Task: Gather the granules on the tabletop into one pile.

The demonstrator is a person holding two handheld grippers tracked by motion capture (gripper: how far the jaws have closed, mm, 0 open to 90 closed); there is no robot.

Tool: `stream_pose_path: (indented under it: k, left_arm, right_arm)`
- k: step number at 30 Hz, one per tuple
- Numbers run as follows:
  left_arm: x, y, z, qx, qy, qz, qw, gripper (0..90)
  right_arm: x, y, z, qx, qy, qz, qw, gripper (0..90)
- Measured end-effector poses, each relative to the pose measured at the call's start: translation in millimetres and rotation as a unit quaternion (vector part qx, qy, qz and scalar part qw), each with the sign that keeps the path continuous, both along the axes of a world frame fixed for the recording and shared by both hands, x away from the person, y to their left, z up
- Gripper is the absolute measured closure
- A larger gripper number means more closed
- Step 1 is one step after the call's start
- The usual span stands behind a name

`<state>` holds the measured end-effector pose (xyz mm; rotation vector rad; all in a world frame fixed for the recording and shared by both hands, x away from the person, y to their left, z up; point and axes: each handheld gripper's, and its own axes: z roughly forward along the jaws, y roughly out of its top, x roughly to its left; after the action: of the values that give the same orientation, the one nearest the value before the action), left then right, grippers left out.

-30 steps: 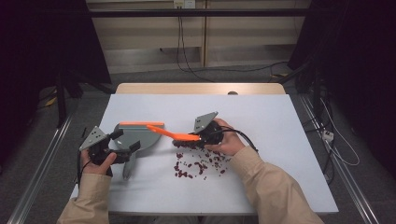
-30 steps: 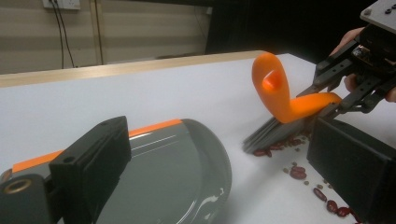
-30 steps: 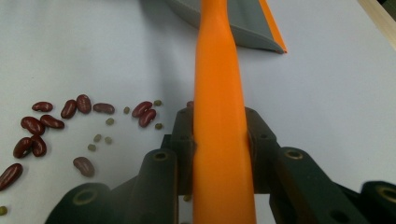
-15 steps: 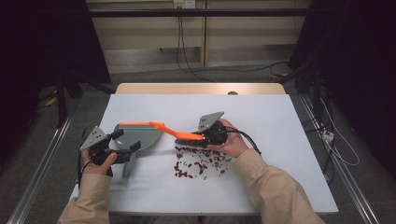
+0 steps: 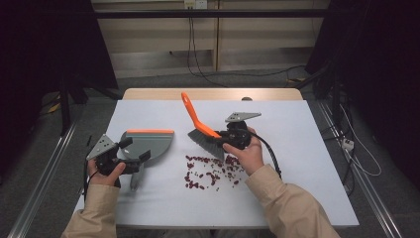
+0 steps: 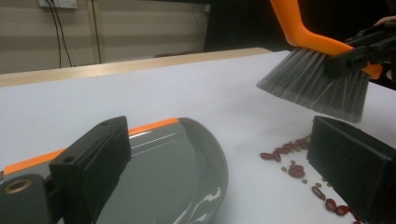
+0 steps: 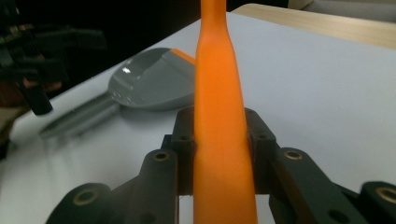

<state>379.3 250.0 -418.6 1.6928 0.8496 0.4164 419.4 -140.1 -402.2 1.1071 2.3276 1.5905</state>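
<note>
A grey dustpan with an orange front lip lies flat on the white table, its handle toward the person. My left gripper hovers over the pan's rear, jaws spread wide; in the left gripper view the pan shows between them, ungripped. My right gripper is shut on the orange handle of a brush, whose grey bristles hang just above several scattered red beans. In the right gripper view the handle runs up between the jaws, with the dustpan beyond.
The white table cover has open room to the right and at the back, bordered by a wooden edge. Metal rails run along both sides on the floor. Cables hang behind the table.
The brush has swung from lying low across the dustpan to standing with its handle up and away, bristles now over the beans. My left gripper has barely moved.
</note>
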Motion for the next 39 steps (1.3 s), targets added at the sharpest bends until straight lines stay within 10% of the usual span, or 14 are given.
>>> stream_pose_path:
  k: [15,39]
  left_arm:
    - [-1.1,-1.1,0.7,0.001,-0.001,-0.001,1.0000,6.0]
    - [0.1,-2.0,-0.2,0.006,-0.001,-0.001,1.0000,6.0]
  right_arm:
    - [-23.2,22.3,-17.0,0.064,0.091,-0.038,0.9931,71.2]
    - [-59.0,73.9,-36.6,0.116,0.151,-0.012,0.9815,71.1]
